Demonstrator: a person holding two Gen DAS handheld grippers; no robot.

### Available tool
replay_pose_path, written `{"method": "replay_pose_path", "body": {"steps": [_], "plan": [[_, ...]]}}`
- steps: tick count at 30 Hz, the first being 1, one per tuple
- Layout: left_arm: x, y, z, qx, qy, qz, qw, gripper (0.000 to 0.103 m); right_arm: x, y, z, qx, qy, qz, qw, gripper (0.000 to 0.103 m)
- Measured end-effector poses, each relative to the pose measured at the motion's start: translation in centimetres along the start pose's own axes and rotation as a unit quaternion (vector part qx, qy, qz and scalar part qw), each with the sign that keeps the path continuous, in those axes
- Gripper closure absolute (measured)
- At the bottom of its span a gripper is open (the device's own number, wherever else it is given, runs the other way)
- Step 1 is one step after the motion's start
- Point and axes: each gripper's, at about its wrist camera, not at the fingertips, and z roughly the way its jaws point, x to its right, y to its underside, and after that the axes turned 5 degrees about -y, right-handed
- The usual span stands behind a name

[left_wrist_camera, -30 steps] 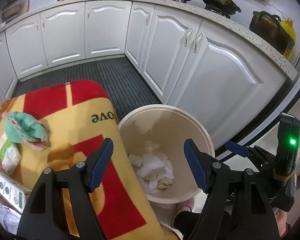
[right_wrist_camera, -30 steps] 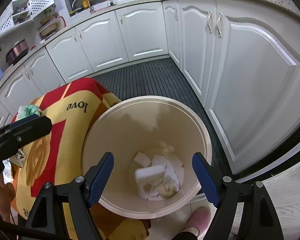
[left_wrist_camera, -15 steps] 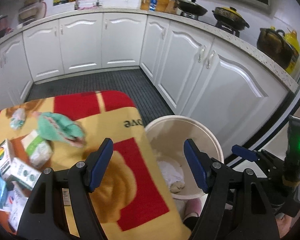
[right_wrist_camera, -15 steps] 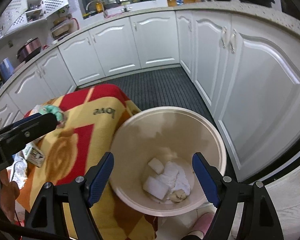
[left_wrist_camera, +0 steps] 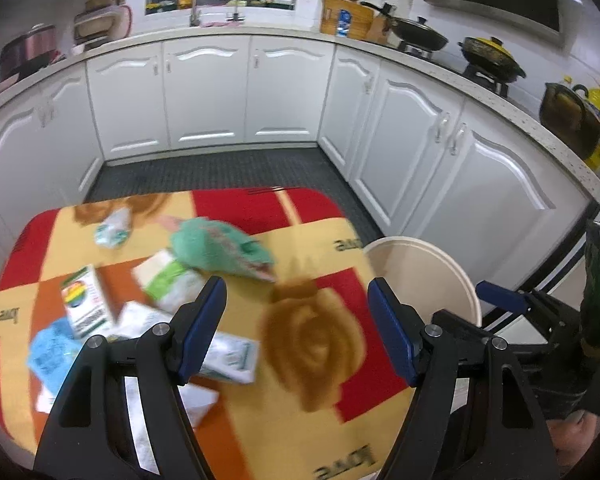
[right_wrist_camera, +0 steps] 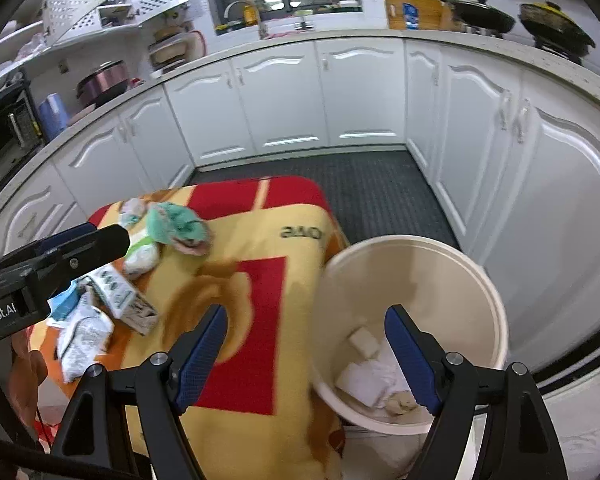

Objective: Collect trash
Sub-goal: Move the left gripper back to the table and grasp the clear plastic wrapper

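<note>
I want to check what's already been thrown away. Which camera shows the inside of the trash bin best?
The right wrist view. It looks down into the cream trash bin, showing white crumpled paper at the bottom. In the left wrist view only part of the bin's rim and upper wall shows, behind a finger of the left gripper; its contents are hidden.

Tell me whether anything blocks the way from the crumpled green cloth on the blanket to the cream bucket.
Nothing visible does. Between the crumpled green cloth and the cream plastic bucket lies only bare red-and-yellow blanket. The bucket's mouth is open, with white scraps at the bottom.
</note>
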Motion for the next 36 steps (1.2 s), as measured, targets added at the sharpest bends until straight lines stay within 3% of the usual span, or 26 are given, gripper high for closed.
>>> {"method": "replay_pose_path", "body": {"steps": [12,18,25,36], "plan": [[-11.7,0.1,-0.6,-0.018,-0.067,-0.043,0.9967,0.031,-5.7,-2.2,3.0,-0.017,-0.046,-0.036,0.998,0.024],[-15.4,-0.5,0.3,-0.017,-0.074,-0.051,0.9959,0.031,-8.2,-4.2,5.8,-0.035,-0.067,-0.057,0.995,0.023],[-18.1,-2.5,4.6,-0.042,-0.076,-0.033,0.9957,0.031,-10.3,-6.5,10.5,-0.065,-0.080,-0.077,0.992,0.023],[-19.9,-5.8,14.6,-0.111,-0.093,-0.011,0.9893,0.031,-11.7,-9.4,17.3,-0.092,-0.087,-0.107,0.986,0.022]]}}
